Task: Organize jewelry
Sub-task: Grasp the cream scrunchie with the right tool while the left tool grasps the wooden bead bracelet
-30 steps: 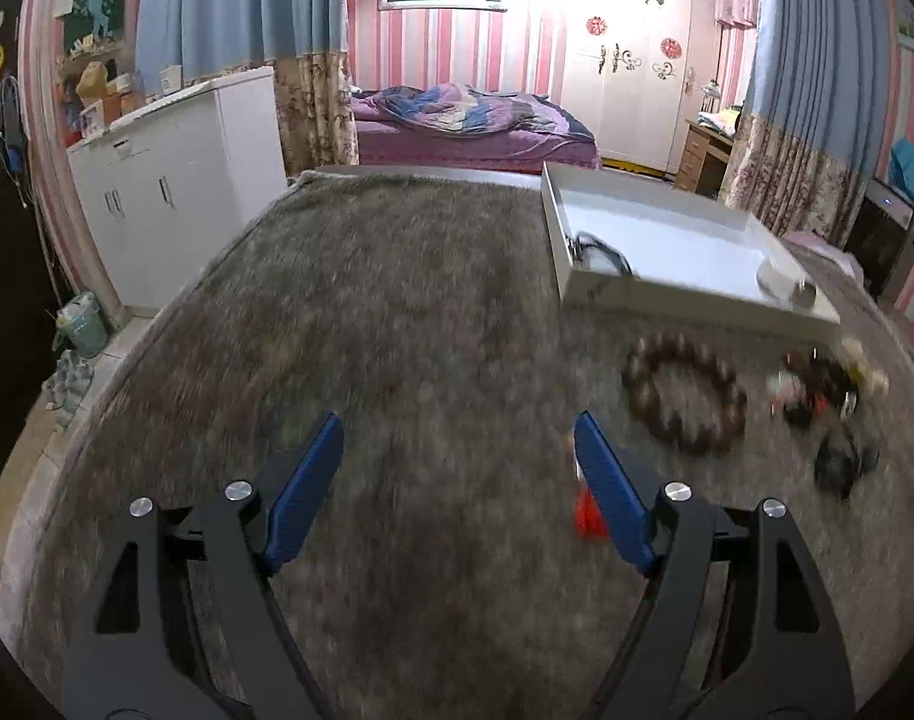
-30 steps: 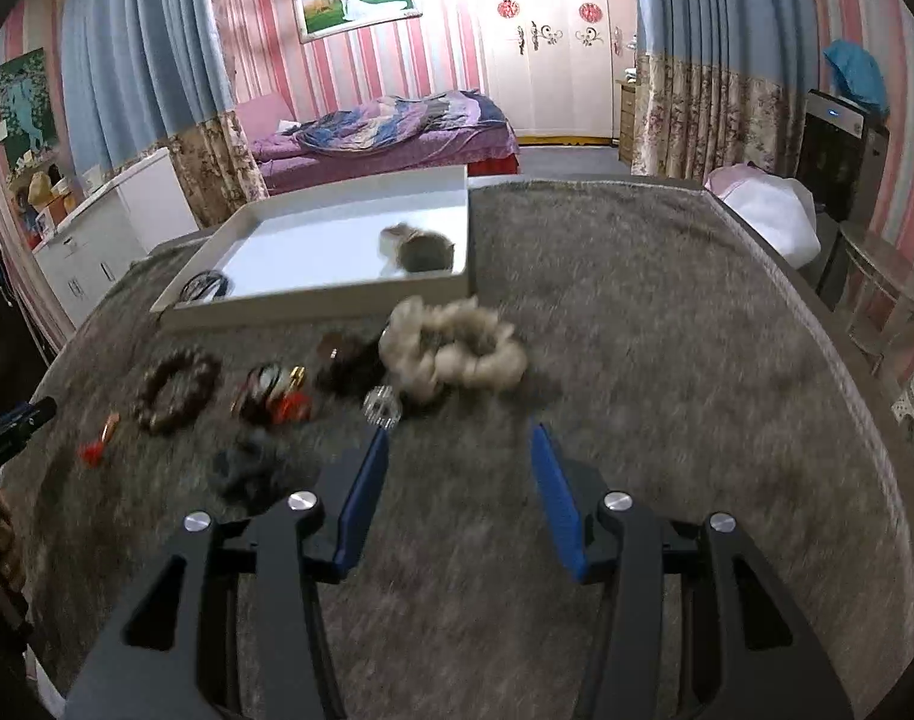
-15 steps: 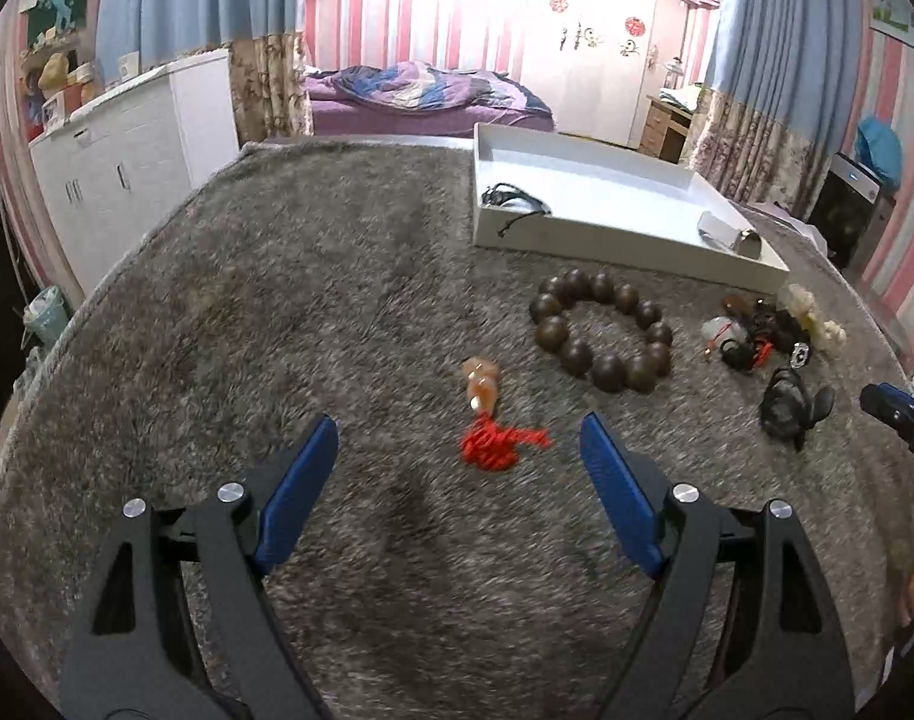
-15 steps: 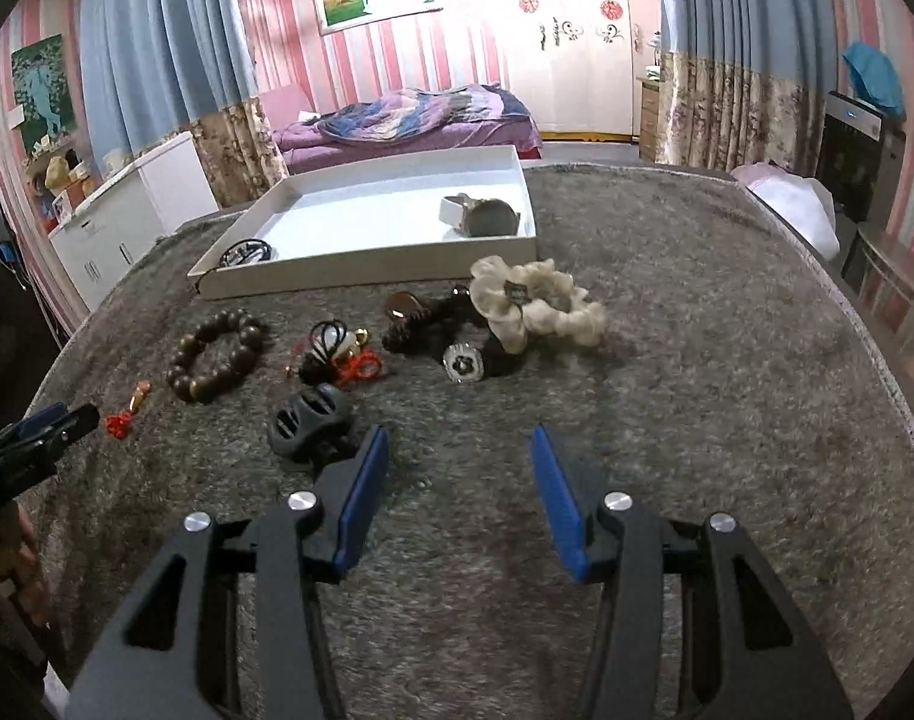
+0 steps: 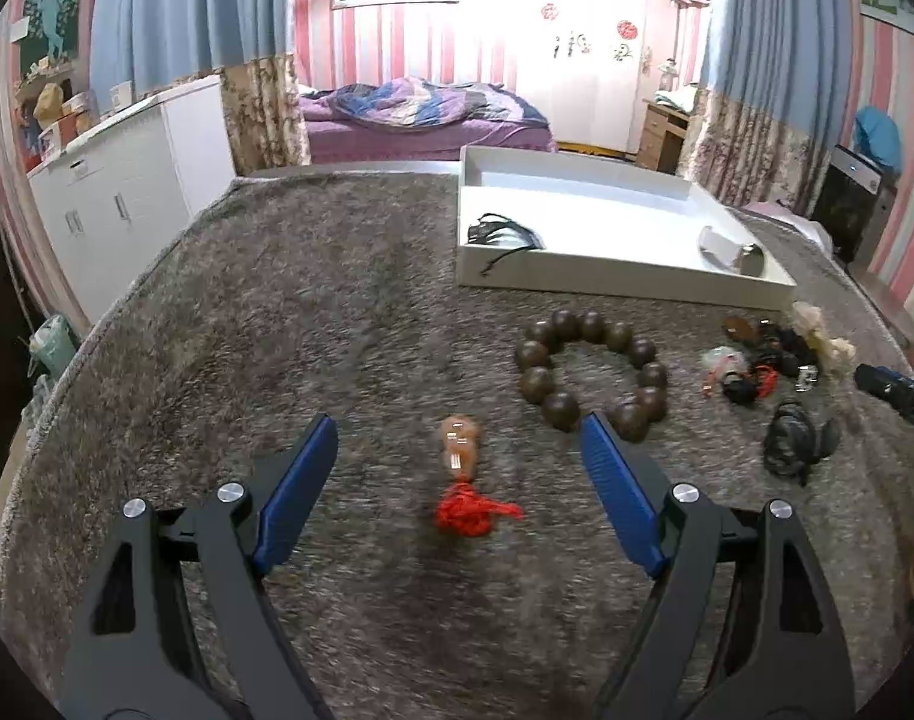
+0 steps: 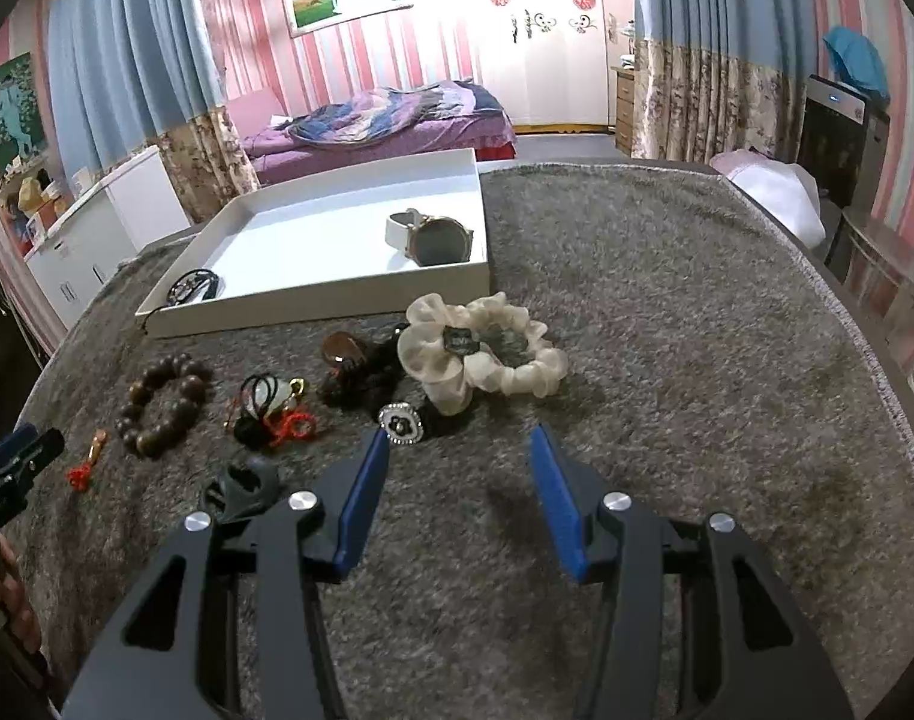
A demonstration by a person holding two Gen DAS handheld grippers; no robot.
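Observation:
A gourd pendant with a red tassel (image 5: 460, 480) lies on the grey carpeted table between the open jaws of my left gripper (image 5: 460, 438). A brown bead bracelet (image 5: 595, 372) lies just beyond the right jaw. A white tray (image 5: 583, 282) at the back holds a black cord (image 5: 502, 234) and a watch (image 6: 430, 237). My right gripper (image 6: 460, 450) is open and empty, just short of a cream scrunchie (image 6: 487, 360) and a small black-and-white brooch (image 6: 400, 423). The pendant also shows in the right wrist view (image 6: 88, 459).
A jade pendant on black and red cords (image 6: 271, 405), a brown hair clip on a dark hair tie (image 6: 352, 366) and a dark claw clip (image 6: 244, 486) lie between bracelet and scrunchie. The table edge curves off left and right. A white cabinet (image 5: 115, 204) stands left.
My left gripper has swung right and come closer to the tassel pendant, which now lies between its jaws. My right gripper has moved toward the scrunchie and brooch. Both stay open.

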